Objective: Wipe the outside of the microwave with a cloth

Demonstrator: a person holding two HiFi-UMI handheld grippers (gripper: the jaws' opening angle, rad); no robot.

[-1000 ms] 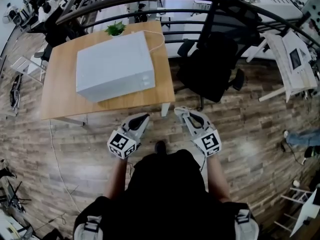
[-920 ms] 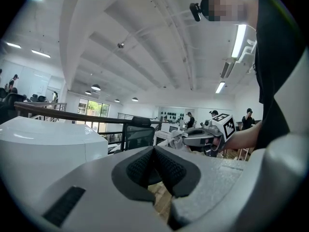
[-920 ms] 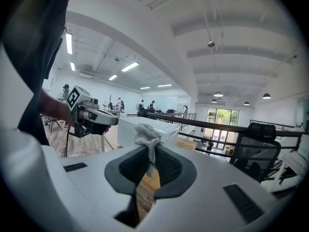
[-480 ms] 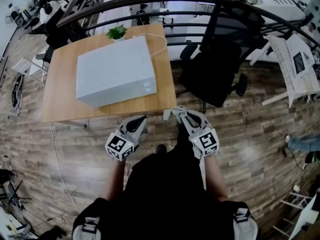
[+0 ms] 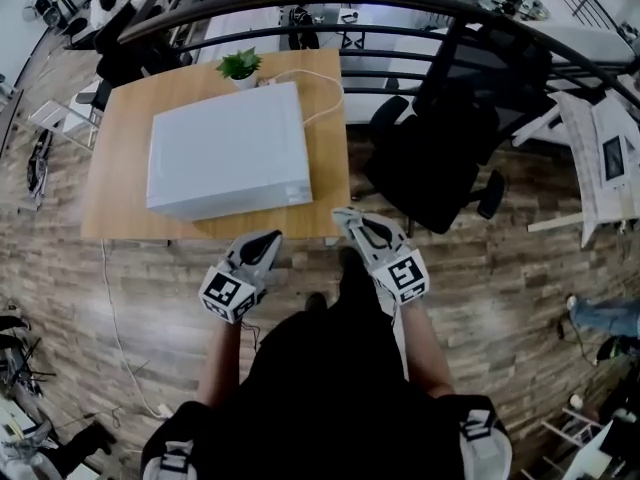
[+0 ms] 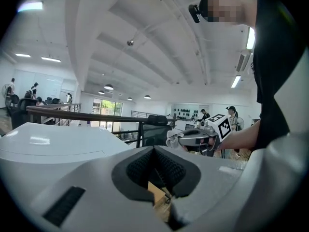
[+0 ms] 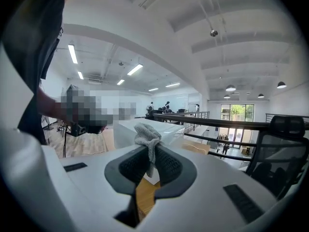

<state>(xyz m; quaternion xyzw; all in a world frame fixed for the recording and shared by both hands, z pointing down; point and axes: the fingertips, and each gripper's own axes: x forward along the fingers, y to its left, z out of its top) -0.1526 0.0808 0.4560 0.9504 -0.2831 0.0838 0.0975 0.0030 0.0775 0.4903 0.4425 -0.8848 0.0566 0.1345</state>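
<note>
Cloth (image 7: pixel 147 138) clamped between right gripper (image 5: pixel 347 220) fingers, bunched above their tips. Left gripper (image 5: pixel 268 240) fingers clenched together, empty. Microwave (image 5: pixel 228 150) stands on surface (image 5: pixel 115 183) just ahead of both sets of fingers, apart from them.

- The left gripper (image 6: pixel 155 164) fills the lower half of the view, its dark ribbed pads pressed together with nothing between them.
- A strip of wooden table (image 6: pixel 155 193) shows through the gap below the pads.
- The white microwave (image 6: pixel 43 140) lies to the left, behind the gripper.
- A black railing (image 6: pixel 91 114) and a black chair (image 6: pixel 157 123) stand beyond.
- The right gripper (image 6: pixel 182 139) points leftward with a pale cloth (image 6: pixel 172 138) at its tip and a marker cube (image 6: pixel 220 125) behind.
</note>
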